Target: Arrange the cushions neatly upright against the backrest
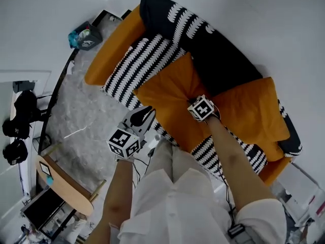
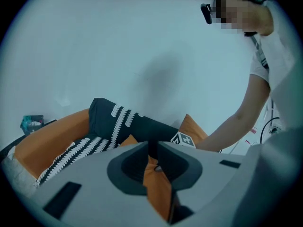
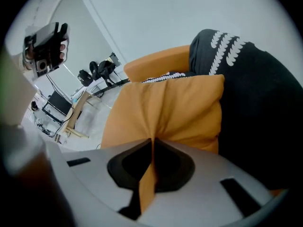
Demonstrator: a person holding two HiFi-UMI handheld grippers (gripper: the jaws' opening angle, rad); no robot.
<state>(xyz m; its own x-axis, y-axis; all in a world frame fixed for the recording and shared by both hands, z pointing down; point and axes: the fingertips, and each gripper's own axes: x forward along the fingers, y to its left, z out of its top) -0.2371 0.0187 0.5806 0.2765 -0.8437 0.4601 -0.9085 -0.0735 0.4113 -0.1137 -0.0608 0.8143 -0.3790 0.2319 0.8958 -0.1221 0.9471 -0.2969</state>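
The task looks barely begun: neither cushion stands upright against the backrest (image 1: 216, 55) yet.

At the left, the left gripper (image 1: 143, 117) is closed on the near corner of the middle cushion (image 1: 170, 93). Its own view shows a fold of orange cloth pinched between the jaws (image 2: 152, 163). That cushion lies across the striped seat (image 1: 133, 67), tilted rather than standing, with its far edge up near the black backrest.

Further right, the right gripper (image 1: 199, 105) sits on the same cushion's other side. Its jaws are shut tight on a thin pleat of the orange cover (image 3: 152, 157), and the cushion bulges out beyond them toward the backrest (image 3: 265, 112).

At the far right, a second cushion (image 1: 254, 111) sprawls over the end of the sofa, slumped and untouched.

What is left, by my reading: lift the held cushion by both pinches and stand it against the backrest, then do the same for the second one — most of the job.
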